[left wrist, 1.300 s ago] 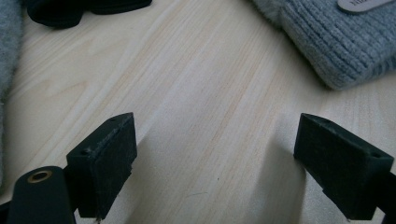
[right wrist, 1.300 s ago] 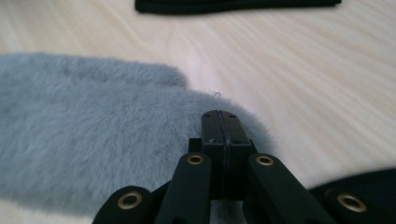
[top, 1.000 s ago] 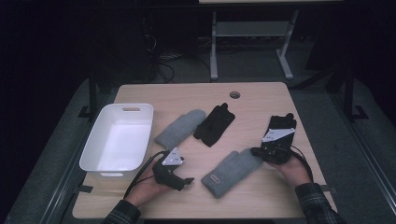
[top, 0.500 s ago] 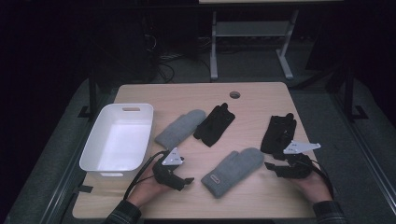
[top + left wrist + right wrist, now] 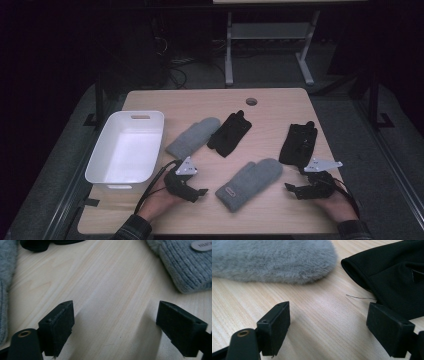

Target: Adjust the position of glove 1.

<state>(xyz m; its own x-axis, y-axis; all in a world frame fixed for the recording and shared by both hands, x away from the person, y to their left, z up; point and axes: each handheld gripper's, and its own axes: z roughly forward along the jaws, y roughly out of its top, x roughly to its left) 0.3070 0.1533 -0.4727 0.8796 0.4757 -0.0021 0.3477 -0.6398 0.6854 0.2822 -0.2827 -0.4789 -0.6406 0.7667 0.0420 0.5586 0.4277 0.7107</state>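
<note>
Black glove [image 5: 298, 144] at right of frame, long axis near vertical, fingers toward top, right tongs [image 5: 291, 189] just opened wide, empty, left tongs [image 5: 200, 192] wide, empty.

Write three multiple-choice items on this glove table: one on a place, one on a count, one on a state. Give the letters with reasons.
1. Where does the white bin stand?
A. at the table's left edge
B. at the right edge
C. in the middle

2. How many grey mittens lie on the table?
A. one
B. two
C. four

3. How is the right gripper?
A. shut on a glove
B. open, holding nothing
C. shut, empty

A: the bin sits left of the gloves.
B: one grey mitten lies near the bin, the other between the grippers.
B: its jaws stand apart over bare wood.
</note>
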